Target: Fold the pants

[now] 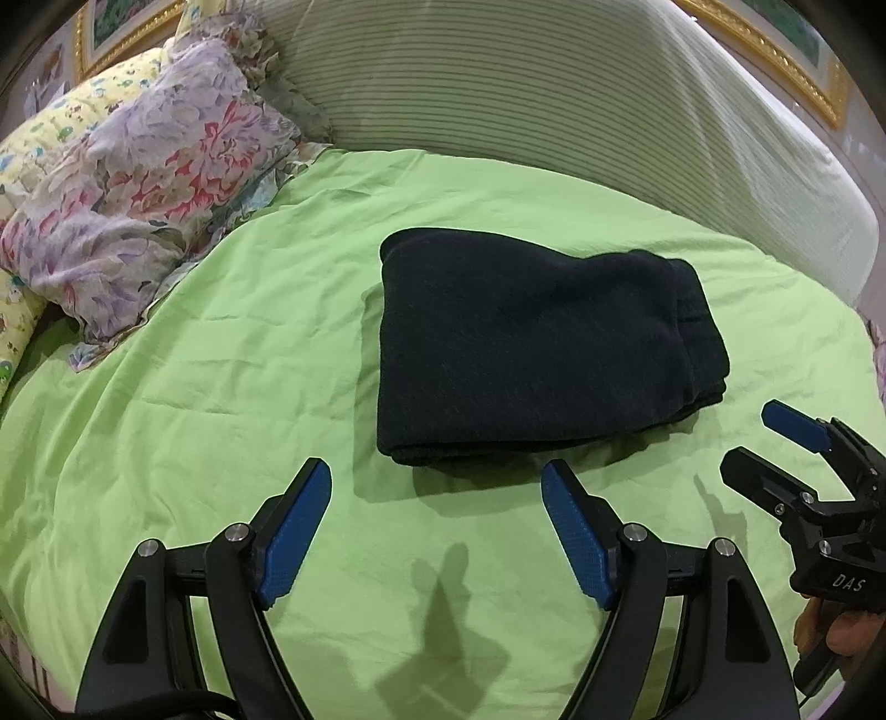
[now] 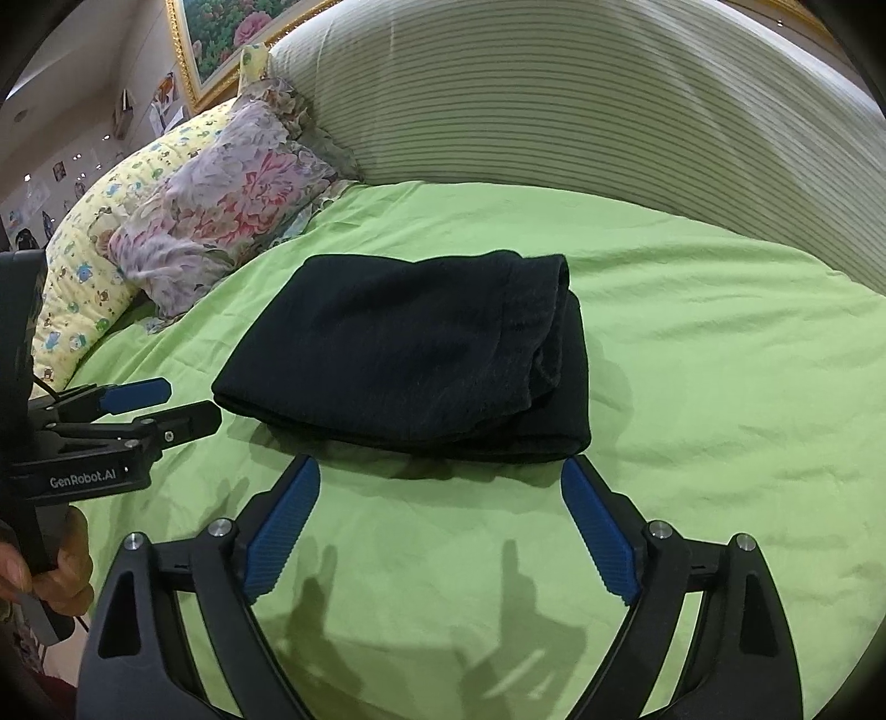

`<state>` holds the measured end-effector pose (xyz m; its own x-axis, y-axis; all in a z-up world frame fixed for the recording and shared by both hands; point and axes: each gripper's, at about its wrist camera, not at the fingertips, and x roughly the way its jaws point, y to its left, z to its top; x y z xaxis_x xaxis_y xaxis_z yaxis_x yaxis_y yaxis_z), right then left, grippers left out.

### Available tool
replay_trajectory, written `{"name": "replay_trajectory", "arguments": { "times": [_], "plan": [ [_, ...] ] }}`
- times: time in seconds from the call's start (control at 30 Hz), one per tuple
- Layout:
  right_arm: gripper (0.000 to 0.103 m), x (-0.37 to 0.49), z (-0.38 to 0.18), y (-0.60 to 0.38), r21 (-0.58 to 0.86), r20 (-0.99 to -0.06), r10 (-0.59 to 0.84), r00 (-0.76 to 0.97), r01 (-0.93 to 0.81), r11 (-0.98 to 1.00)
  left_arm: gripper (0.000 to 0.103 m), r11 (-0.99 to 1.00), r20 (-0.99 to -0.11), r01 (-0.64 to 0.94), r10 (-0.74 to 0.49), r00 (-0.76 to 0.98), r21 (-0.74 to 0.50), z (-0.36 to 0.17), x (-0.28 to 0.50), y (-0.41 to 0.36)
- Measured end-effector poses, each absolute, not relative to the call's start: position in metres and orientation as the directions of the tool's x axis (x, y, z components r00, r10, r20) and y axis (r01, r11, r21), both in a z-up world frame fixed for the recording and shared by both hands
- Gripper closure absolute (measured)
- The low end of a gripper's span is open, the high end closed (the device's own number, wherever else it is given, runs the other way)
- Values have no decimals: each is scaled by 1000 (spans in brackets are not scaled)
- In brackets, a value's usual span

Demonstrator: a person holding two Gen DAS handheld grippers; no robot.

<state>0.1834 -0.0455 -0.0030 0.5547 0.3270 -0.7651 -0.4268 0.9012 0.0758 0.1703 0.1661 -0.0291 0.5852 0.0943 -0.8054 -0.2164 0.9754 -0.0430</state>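
Observation:
The dark navy pants (image 1: pixel 531 349) lie folded into a thick rectangular stack on the green bed sheet (image 1: pixel 221 387); they also show in the right wrist view (image 2: pixel 410 354). My left gripper (image 1: pixel 436 482) is open and empty, just short of the stack's near edge. My right gripper (image 2: pixel 440 476) is open and empty, also just short of the near edge. The right gripper shows in the left wrist view (image 1: pixel 769 443) at the right. The left gripper shows in the right wrist view (image 2: pixel 183 401) at the left.
A floral pillow (image 1: pixel 138 194) and a yellow patterned pillow (image 2: pixel 111 243) lie at the far left. A striped padded headboard (image 1: pixel 526 94) curves behind the bed. Gold-framed pictures (image 2: pixel 221 39) hang on the wall.

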Motion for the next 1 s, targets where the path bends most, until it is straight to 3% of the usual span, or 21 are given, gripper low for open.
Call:
{"name": "replay_trajectory", "arguments": {
  "times": [1.0],
  "plan": [
    [12,185,-10,-34,50,-743,340,577,-459,887,23,971,-790,-241,157,593,12,-37,167,158]
  ]
}}
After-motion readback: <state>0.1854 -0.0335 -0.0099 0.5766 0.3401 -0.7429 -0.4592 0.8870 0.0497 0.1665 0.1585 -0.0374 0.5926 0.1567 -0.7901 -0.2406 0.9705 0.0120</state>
